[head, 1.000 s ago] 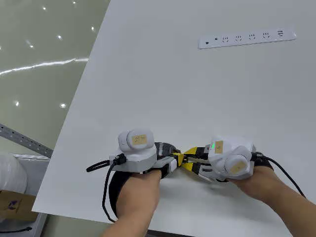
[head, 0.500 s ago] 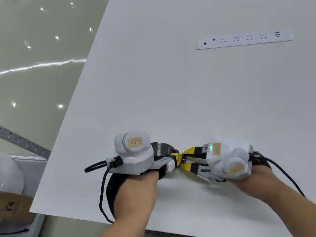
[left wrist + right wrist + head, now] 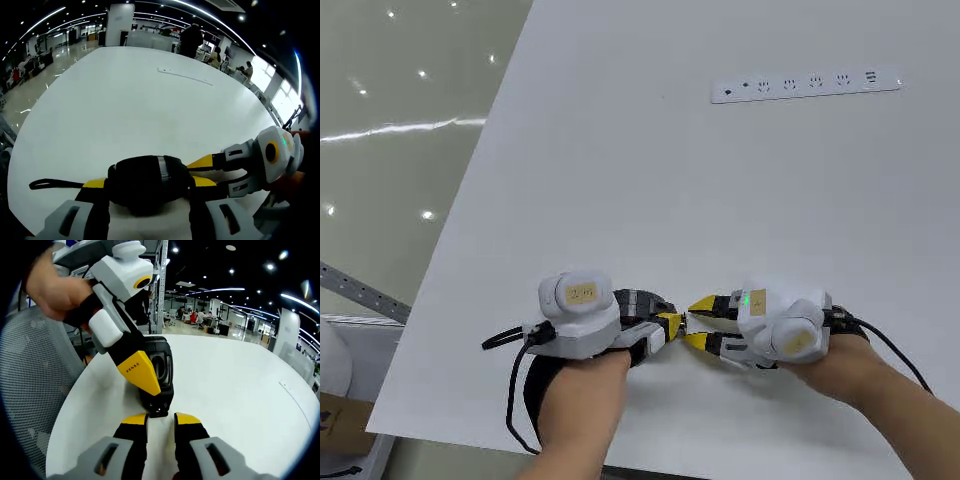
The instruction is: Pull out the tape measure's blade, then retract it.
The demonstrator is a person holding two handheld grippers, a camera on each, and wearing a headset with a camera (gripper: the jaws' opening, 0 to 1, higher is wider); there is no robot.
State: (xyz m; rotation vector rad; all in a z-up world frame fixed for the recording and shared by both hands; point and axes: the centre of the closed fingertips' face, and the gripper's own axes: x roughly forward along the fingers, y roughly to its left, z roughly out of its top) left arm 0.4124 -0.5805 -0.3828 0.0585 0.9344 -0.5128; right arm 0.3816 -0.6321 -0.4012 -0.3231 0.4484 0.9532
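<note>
Close to the near edge of the surface [image 3: 720,200], the left tongs [image 3: 665,325] are clenched on the black tape measure [image 3: 148,182]. Just to its right, the right tongs [image 3: 160,420] are released, yellow tips apart at the case's mouth. A power strip [image 3: 805,84] lies well apart, farther across.

The black tape measure [image 3: 147,181] is seen clamped between the yellow-tipped jaws of the left gripper [image 3: 148,186] at the near side of the white table [image 3: 125,105], with its black wrist strap [image 3: 55,185] laid out to the left. The right gripper [image 3: 200,170] is seen at the right, its yellow tips just beside the case. A white power strip [image 3: 185,76] is seen far across the table.
</note>
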